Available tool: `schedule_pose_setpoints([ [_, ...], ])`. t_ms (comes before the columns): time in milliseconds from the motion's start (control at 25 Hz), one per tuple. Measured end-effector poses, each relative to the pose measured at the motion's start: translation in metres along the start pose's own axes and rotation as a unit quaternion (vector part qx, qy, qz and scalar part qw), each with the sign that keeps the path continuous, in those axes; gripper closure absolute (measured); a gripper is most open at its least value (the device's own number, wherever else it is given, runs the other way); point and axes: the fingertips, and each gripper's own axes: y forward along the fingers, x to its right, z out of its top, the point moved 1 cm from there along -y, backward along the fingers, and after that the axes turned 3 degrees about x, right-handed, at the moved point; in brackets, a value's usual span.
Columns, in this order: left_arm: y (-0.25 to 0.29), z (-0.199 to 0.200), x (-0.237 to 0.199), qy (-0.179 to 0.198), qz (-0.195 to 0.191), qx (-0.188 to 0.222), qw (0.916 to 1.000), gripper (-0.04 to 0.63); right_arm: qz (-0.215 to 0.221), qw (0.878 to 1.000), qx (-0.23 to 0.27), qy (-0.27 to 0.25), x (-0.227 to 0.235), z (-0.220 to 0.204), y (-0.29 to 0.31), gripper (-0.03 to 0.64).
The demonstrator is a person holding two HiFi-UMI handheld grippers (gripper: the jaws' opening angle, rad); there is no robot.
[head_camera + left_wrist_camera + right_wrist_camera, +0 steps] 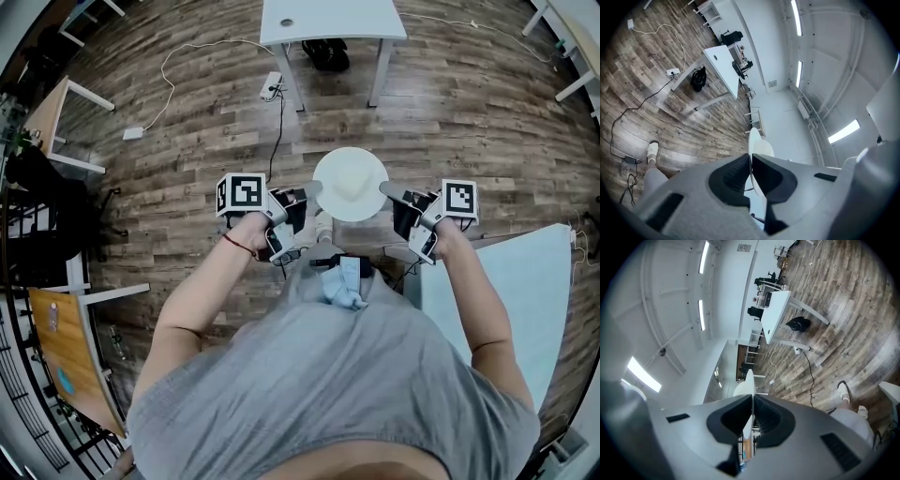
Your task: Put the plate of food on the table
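Note:
A white round plate with a pale mound of food hangs over the wooden floor, in front of the person's chest. My left gripper is shut on the plate's left rim and my right gripper is shut on its right rim. The left gripper view shows the plate edge-on, pinched between the dark pads. In the right gripper view the thin rim also runs up from between the closed jaws. A light blue table lies at the lower right, beside the person's right arm.
A white desk stands ahead with a dark bag under it. A power strip and cables lie on the floor. Wooden desks and a dark chair line the left side. More white furniture stands far right.

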Motion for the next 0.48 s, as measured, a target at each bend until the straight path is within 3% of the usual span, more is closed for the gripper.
schedule_pose_setpoints([
  [320,0.015,0.002,-0.025,0.028,-0.016,-0.001,0.9995,0.565,0.014,0.999,0.025,-0.031,0.028,0.005,0.006,0.58],
  [480,0.023,0.067,-0.022,0.035,-0.019,-0.002,0.9992,0.565,0.013,0.999,0.028,-0.026,0.014,0.051,0.045,0.58],
])
